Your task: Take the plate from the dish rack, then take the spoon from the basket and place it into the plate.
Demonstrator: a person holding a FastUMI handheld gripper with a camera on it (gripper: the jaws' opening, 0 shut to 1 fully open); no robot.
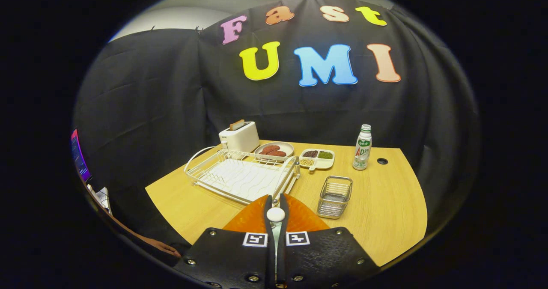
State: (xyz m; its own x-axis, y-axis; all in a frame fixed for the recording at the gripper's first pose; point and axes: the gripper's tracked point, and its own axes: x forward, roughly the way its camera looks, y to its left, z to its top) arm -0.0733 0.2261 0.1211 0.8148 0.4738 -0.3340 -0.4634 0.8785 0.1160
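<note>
The spoon (pixel 275 215) sits pinched between the fingers of the gripper (pixel 276 203), its white bowl end showing just behind the fingertips, so the gripper is clenched on it. Directly under and just ahead of the fingers lies the orange plate (pixel 252 218), already out of the dish rack (pixel 239 175) and resting on the wooden table (pixel 385 207). The step in hand looks like the release of the spoon into the plate. To do it well, the person should lower the spoon until it is near the plate's surface, hold it over the plate's middle rather than its rim, and only then part the fingers, so it does not bounce or slide off. To the right of the fingers stands the wire basket (pixel 335 197), apparently empty. Beyond the rack are a toaster (pixel 239 137), a dish of sausages (pixel 274 150), a divided snack tray (pixel 317 158) and a bottle (pixel 362 147).
</note>
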